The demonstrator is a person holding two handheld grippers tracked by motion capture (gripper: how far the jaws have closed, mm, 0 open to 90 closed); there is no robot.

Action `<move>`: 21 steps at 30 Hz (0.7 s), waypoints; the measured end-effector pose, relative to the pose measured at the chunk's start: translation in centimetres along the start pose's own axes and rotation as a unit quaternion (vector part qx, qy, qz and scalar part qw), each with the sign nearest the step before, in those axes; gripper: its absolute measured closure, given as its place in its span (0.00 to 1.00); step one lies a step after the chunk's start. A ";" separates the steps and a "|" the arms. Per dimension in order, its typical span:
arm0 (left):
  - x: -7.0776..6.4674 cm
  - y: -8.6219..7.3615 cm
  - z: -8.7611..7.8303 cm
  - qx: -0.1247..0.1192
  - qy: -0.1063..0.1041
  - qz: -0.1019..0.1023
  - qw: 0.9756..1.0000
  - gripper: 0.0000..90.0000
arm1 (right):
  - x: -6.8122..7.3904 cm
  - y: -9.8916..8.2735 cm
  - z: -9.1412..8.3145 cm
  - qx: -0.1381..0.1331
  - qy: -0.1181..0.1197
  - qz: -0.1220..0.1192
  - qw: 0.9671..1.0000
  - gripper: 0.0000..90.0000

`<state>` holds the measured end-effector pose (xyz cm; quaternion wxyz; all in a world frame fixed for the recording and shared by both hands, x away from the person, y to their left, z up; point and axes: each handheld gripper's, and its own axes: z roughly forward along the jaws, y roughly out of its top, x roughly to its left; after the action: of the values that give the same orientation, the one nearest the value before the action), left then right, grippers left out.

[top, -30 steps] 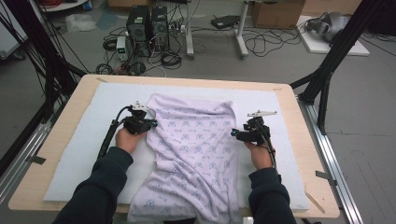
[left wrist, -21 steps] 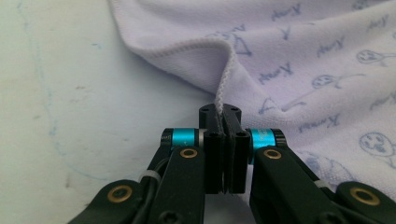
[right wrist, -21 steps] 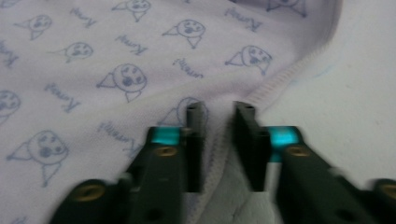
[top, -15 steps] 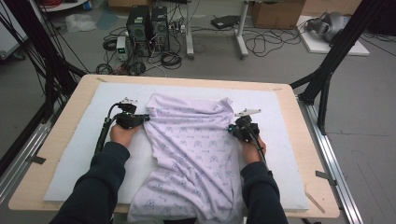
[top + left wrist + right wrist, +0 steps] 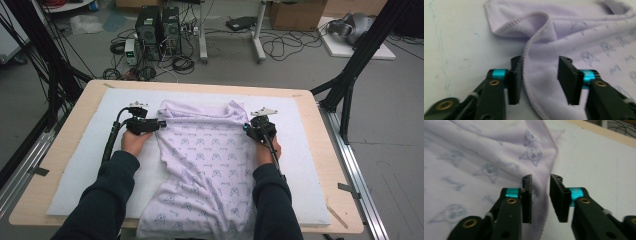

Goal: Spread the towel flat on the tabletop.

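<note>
Towel spread on bench; left gripper fingers just opened, released around its left hem; right gripper fingers just parted, straddling right hem.

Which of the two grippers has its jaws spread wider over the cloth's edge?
The left gripper: its jaws have just opened wide around the lilac cloth; the right gripper shows a narrower gap.

High view: from above the person's side, looking forward and down on the whole worktop.
Gripper views: very near, low, along each tongs.
Shared: cloth edges.
</note>
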<state>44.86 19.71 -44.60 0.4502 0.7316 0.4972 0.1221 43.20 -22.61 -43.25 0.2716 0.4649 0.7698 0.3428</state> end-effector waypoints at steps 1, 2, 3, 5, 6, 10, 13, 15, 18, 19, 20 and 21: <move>-0.1 -0.2 -0.3 -0.009 -0.005 0.000 1.000 0.58 | 0.0 0.0 -0.6 -0.007 0.011 0.008 1.000 0.71; -0.2 -0.5 -0.8 -0.016 -0.011 0.003 1.000 0.57 | 0.0 -0.1 -0.9 -0.012 0.016 0.006 1.000 0.68; -0.3 -0.6 -1.0 -0.018 -0.015 0.002 1.000 0.53 | 0.0 -0.2 -1.6 -0.022 0.031 0.008 0.999 0.63; -0.5 -1.2 -1.7 -0.033 -0.029 0.002 0.999 0.47 | 0.0 -0.5 -2.7 -0.039 0.069 0.014 0.997 0.60; -0.7 -1.5 -2.0 -0.034 -0.032 0.004 0.999 0.46 | 0.1 -0.7 -3.3 -0.042 0.077 0.011 0.996 0.59; -1.8 -3.1 -3.3 -0.036 -0.036 0.013 0.999 0.39 | 1.0 -1.4 -6.0 -0.034 0.098 -0.002 0.995 0.54; -2.8 -4.0 -4.1 -0.034 -0.038 0.025 0.998 0.38 | 1.7 -2.1 -7.9 -0.049 0.110 -0.012 0.993 0.53; -3.4 -4.4 -4.6 -0.045 -0.050 0.032 0.997 0.38 | 2.0 -3.0 -8.9 -0.058 0.116 -0.003 0.991 0.53; -4.0 -4.8 -5.1 -0.051 -0.059 0.036 0.996 0.38 | 2.4 -4.0 -9.4 -0.055 0.109 -0.001 0.993 0.51; -4.1 -5.0 -5.3 -0.055 -0.064 0.040 0.996 0.38 | 2.4 -4.1 -9.5 -0.048 0.103 -0.011 0.994 0.50; -4.2 -5.0 -5.3 -0.054 -0.067 0.043 0.995 0.38 | 2.4 -4.2 -9.6 -0.049 0.099 -0.007 0.994 0.48; -4.4 -5.2 -5.4 -0.058 -0.069 0.043 0.995 0.37 | 2.4 -4.4 -9.6 -0.050 0.100 0.002 0.994 0.48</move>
<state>36.22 19.48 -44.40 0.5195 0.7318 0.4248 0.1189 32.79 -24.56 -40.98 0.2158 0.4154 0.7741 0.4261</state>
